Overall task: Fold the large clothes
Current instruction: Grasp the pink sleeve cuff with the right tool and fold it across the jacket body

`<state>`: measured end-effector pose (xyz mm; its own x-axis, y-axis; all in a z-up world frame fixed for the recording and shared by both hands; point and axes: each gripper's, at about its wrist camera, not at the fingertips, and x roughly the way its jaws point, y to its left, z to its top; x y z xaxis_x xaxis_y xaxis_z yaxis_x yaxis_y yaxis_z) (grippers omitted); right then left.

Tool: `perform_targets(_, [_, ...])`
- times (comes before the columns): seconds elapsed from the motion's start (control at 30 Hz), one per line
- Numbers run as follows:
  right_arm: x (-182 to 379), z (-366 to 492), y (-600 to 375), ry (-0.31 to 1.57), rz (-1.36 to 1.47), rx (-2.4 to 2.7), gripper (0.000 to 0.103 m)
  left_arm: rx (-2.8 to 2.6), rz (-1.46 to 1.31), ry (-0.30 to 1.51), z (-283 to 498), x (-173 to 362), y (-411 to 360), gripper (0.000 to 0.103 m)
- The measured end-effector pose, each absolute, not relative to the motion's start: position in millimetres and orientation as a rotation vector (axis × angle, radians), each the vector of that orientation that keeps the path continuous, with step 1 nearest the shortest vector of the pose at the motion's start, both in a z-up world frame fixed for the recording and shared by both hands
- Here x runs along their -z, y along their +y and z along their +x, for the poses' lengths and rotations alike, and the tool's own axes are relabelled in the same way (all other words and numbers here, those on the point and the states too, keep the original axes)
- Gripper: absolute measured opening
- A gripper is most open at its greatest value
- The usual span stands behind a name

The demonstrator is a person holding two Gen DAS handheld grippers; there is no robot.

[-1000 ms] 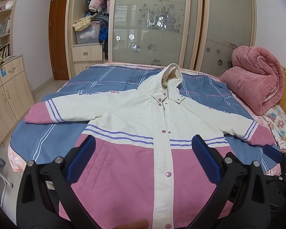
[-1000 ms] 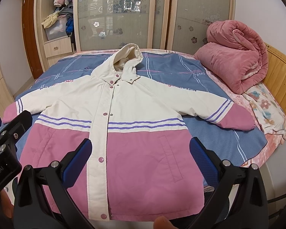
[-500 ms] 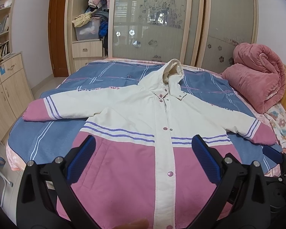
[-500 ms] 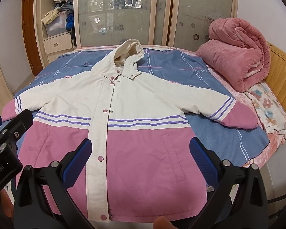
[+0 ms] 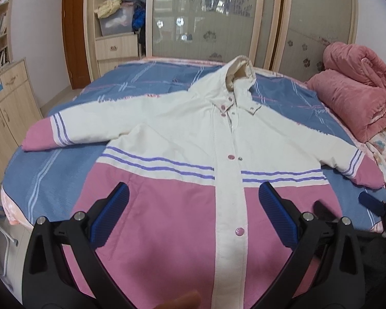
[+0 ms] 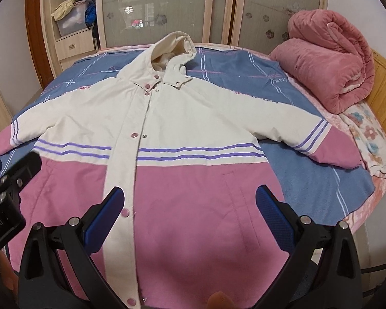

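I've got the left tool (image 5: 193, 200) spread wide and holding nothing, hovering over the pink lower half of the coat (image 5: 182, 154), and the right tool (image 6: 190, 200) is spread just the same above the hem on its side. The coat lies flat and face up on the blue bed (image 5: 64, 170), snapped shut, both sleeves out to the sides and the hood pointing at the wardrobe (image 5: 213, 18). A rolled pink quilt (image 6: 326, 59) sits by the headboard.

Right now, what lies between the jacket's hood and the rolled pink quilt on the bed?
Only bare blue bedsheet lies between the hood and the rolled pink quilt; the right wrist view shows it best.
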<state>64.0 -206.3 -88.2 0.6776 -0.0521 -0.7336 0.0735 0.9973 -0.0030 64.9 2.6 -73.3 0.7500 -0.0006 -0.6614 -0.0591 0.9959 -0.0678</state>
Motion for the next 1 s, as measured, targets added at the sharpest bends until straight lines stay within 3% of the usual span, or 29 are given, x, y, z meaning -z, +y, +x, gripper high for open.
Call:
perform_targets(0.23, [125.0,116.4,-351.8,0.866,0.390,0.200,0.102,-0.018,-0.108,0.782,105.9,102.1,0.4,0.101])
perform_targets(0.33, [144.6,129.6,-426.9,0.849,0.584,0.274,0.093,-0.011,-0.096,0.811,123.5,114.3,-12.5,0.101])
perform_targets(0.5, [194.5,128.0,-536.7,0.779,0.894,0.433,0.091,0.021,-0.045,0.844,147.2,132.1,-42.1,0.101])
perform_targets(0.8, [218.2,129.4,-600.9,0.628,1.056,0.448,0.089,0.049,0.009,0.939,178.5,170.9,-77.3,0.101])
perform_targets(0.87, [213.5,129.9,-603.9,0.584,1.041,0.477,0.046,0.050,0.009,0.958,180.3,176.7,-77.1,0.101])
perform_targets(0.9, [208.6,129.2,-601.4,0.558,1.038,0.489,0.013,0.048,0.008,0.962,180.1,178.2,-75.3,0.101])
perform_targets(1.0, [177.6,126.7,-576.2,0.422,0.983,0.399,0.010,0.026,-0.003,0.962,178.5,178.8,-63.7,0.101])
